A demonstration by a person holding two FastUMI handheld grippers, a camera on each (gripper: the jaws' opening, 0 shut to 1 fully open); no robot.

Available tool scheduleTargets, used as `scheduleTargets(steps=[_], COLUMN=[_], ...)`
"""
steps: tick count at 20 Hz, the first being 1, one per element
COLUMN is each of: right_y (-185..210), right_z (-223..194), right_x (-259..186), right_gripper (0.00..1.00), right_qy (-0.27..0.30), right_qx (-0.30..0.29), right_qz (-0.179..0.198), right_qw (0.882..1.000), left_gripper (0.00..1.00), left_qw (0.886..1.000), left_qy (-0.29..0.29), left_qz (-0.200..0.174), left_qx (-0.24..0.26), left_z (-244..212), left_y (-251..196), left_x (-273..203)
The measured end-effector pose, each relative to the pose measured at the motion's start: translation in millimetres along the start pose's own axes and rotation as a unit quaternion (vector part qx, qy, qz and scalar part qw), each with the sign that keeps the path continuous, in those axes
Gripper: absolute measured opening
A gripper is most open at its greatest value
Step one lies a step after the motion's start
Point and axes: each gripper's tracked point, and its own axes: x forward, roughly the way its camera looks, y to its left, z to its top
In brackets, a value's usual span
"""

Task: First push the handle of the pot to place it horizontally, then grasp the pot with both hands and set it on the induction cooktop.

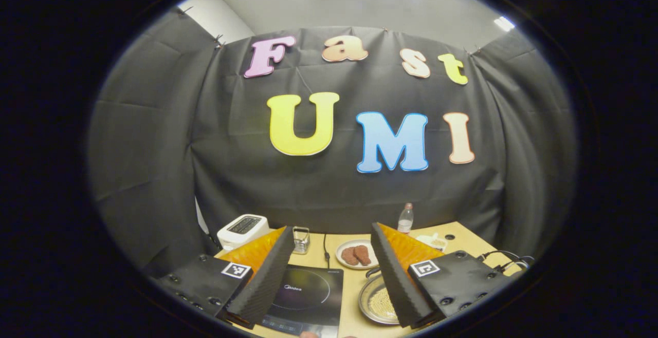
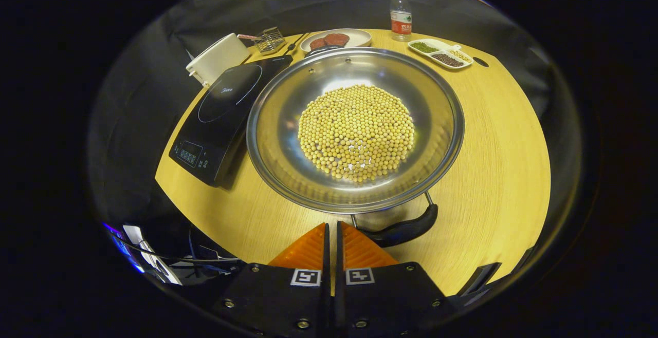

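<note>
Since my right claw [image 2: 331, 235] is clenched tight with nothing between its fingers and sits low over the tabletop [image 2: 504, 173], just short of the pot's near handle [image 2: 403, 230], the first worry is the push itself. That handle looks swung down and off to one side, so if I nudge it off-centre the closed tips could ride over it or skid under the rim instead of turning it level.

Next out is the pot [image 2: 354, 127] itself, a wide shallow steel one with a heap of soybeans [image 2: 356, 132] in the middle, sitting on the tabletop with its left edge right at the cooktop [image 2: 221, 117]. My guess is a hard shove drags the whole pot, bumps the cooktop, or sets the beans rolling.

My left claw [image 1: 329, 271] is released, fingers spread wide, held up above the cooktop and the pot's rim [image 1: 371, 302]. When both claws lift, uneven height would tip the beans out.

Farther back are a plate of meat [image 2: 336, 39], a divided dish [image 2: 442, 53], a bottle [image 2: 400, 17], a small wire basket [image 2: 270, 39] and a white box [image 2: 218, 58]. I reckon a wide swing could clip those.
</note>
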Motion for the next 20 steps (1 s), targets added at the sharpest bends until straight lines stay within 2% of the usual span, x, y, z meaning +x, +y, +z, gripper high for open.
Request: scheduleTargets(steps=[8, 14, 20], right_y=[-21, -53, -76], right_z=[0, 6, 12], right_x=[0, -4, -8], right_gripper=[0.01, 0.01, 0.01], right_qy=[-0.005, -0.016, -0.019], right_qx=[0.020, 0.030, 0.039], right_qz=[-0.022, -0.057, -0.072], right_qw=[1.000, 0.998, 0.996], left_gripper=[0.95, 0.95, 0.95], left_qw=[1.000, 1.000, 0.999], left_qy=[0.013, 0.018, 0.021], left_qz=[-0.007, -0.017, -0.022], left_qx=[0.003, 0.011, 0.015], left_z=[-15, -17, -19], left_y=[-9, -20, -28], left_x=[6, 8, 7])
